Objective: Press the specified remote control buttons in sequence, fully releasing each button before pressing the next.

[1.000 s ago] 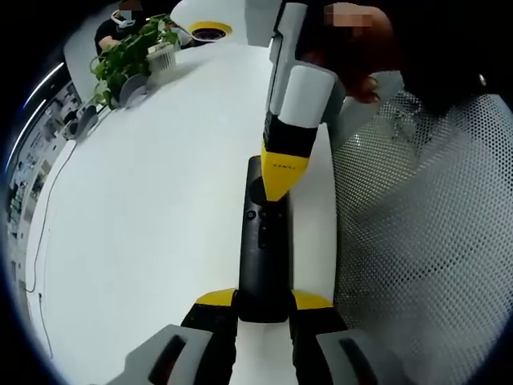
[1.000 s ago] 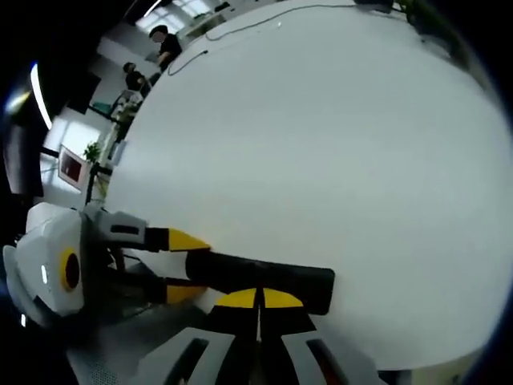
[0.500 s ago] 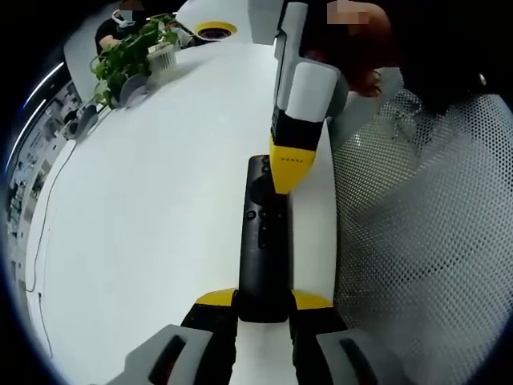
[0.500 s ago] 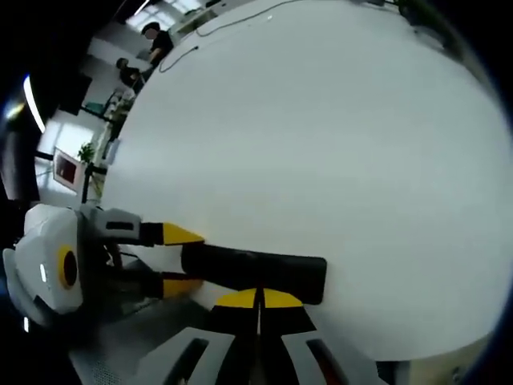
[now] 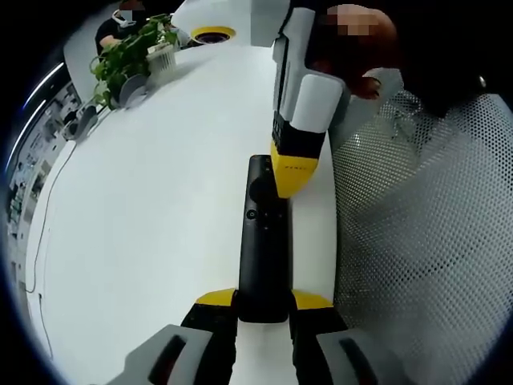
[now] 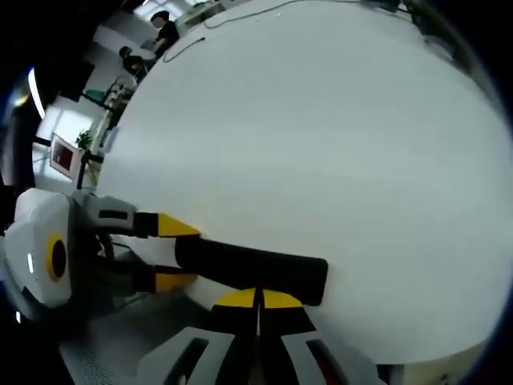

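My left gripper [image 5: 264,298] clamps the near end of the slim black plastic remote control [image 5: 264,241] lying on the white table [image 5: 144,224]. My right gripper [image 6: 258,297], jaws closed together, tip beside its upper buttons.

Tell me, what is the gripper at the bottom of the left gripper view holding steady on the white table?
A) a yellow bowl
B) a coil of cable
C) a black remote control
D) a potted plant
C: the black remote control lies lengthwise on the white table, its near end clamped between the yellow tips of the left gripper.
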